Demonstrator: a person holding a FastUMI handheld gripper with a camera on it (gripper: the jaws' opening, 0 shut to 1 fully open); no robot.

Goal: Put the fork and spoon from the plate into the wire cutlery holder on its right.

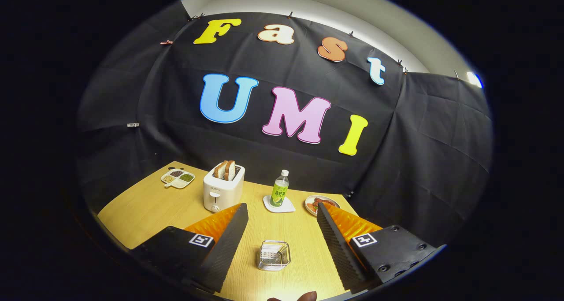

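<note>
On the far left corner of the wooden table (pixel 145 208) I see a small divided dish (pixel 177 178) holding three kinds of beans or grains. To its right stands a white toaster (pixel 223 189) with slices of bread (pixel 225 169) upright in its slots. Further right, a green-labelled bottle (pixel 279 189) stands on a white coaster (pixel 278 204), and beside that sits a plate (pixel 320 203) of food, partly hidden behind one finger; I cannot make out a fork or spoon on it. My gripper (pixel 281 224) hangs above the table with its fingers spread wide, holding nothing. Between the fingers, on the near part of the table, sits the wire cutlery holder (pixel 273 255), upright.
</note>
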